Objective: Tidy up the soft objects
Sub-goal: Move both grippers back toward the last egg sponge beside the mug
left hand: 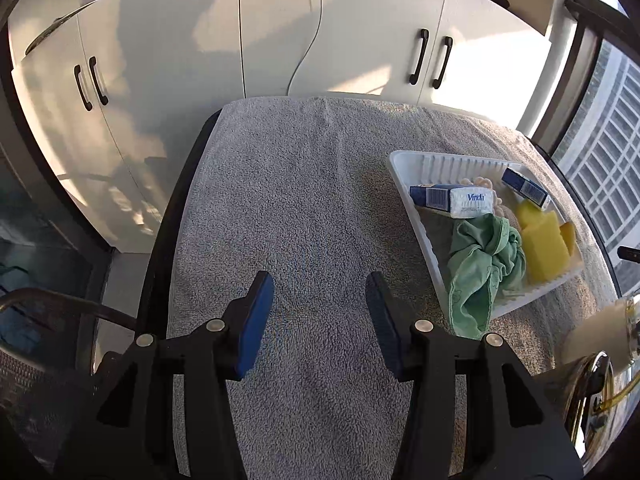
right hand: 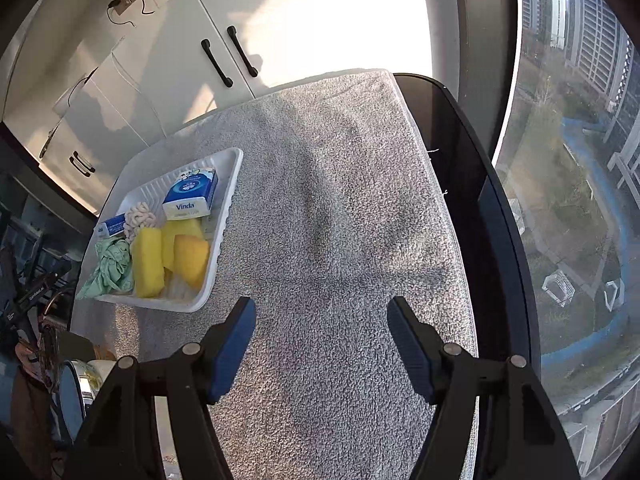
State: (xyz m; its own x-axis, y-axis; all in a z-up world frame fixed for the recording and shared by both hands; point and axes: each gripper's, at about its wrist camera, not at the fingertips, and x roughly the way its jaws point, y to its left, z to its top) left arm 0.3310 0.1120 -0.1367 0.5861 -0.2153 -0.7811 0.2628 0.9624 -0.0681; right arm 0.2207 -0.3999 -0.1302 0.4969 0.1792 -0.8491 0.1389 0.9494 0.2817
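Observation:
A white tray (left hand: 404, 168) (right hand: 234, 184) lies on a grey towel (left hand: 304, 200) (right hand: 340, 200). In it are a green cloth (left hand: 484, 264) (right hand: 110, 266) hanging over the rim, yellow sponges (left hand: 544, 240) (right hand: 148, 262), an orange sponge (right hand: 192, 258), a Vinda tissue pack (left hand: 468, 200) (right hand: 192, 192), a second blue pack (left hand: 524, 188) (right hand: 110, 227) and a cream knotted rope (right hand: 140, 216). My left gripper (left hand: 320, 288) is open and empty over bare towel, left of the tray. My right gripper (right hand: 322, 312) is open and empty, right of the tray.
White cabinets (left hand: 240, 40) (right hand: 180, 60) stand behind the table. The dark table edge (right hand: 492, 200) runs along a big window (right hand: 580, 160). A mesh chair (left hand: 36, 360) is at the left. A round metal object (left hand: 592, 380) sits at the near right.

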